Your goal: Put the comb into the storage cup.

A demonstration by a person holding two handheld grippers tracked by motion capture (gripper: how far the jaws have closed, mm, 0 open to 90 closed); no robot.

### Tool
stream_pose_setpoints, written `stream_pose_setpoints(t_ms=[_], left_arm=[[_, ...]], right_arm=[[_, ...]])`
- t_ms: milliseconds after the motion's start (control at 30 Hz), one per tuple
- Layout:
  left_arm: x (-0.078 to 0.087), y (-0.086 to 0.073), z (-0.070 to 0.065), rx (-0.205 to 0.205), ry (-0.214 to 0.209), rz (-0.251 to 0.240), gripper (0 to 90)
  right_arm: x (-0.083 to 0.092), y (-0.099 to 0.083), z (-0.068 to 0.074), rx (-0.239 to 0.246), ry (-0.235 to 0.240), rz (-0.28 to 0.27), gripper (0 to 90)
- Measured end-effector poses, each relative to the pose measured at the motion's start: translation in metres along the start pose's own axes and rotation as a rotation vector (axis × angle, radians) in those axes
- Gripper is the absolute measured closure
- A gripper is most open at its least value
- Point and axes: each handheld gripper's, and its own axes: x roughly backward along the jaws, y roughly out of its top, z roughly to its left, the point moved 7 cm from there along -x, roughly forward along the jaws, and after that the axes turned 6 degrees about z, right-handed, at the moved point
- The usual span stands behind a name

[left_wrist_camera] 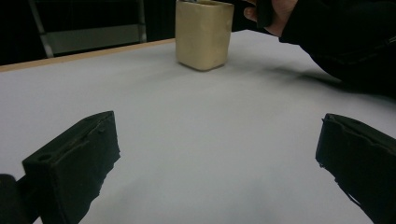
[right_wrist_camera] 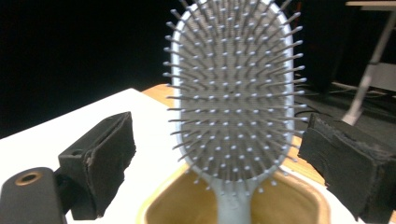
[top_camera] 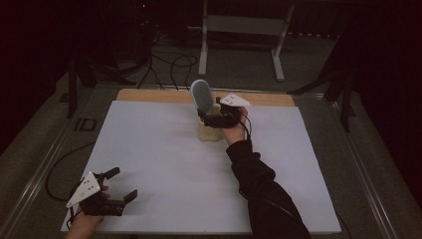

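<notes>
- Landmark: beige cup (top_camera: 209,128), standing upright on the white table sheet (top_camera: 164,164), toward the far side near the wood edge strip (top_camera: 149,95).
- Hairbrush (top_camera: 201,96) stands handle-down inside the cup, paddle head sticking up above the rim, tilted slightly away from upright.
- In the right gripper view the hairbrush (right_wrist_camera: 233,93) has its bristle face toward the camera, handle dropping into the cup (right_wrist_camera: 163,210) mouth.
- Right gripper (top_camera: 215,119) sits just beside the cup at its right, level with the rim, hand (top_camera: 236,130) behind it.
- Right jaws spread wide, one each side of the brush head, clear gaps on both sides; pads not touching it, nothing gripped.
- Left gripper (top_camera: 123,185) is well apart from the cup, at the near left corner of the sheet, low over the surface.
- Left jaws wide open, bare sheet between them, nothing held.
- Left gripper view: cup (left_wrist_camera: 203,33) far ahead, dark sleeve (left_wrist_camera: 345,42) to its right.
- Metal frame legs (top_camera: 244,30) on the floor beyond the cup, past the table.
</notes>
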Motion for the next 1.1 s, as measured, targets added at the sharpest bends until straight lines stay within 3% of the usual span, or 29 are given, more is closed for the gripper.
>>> stream_pose_setpoints(t_ms=[1100], left_arm=[[-0.001,0.000,0.000,-0.002,-0.001,0.000,0.0]], right_arm=[[0.013,0.004,0.003,0.029,0.012,0.036,9.3]])
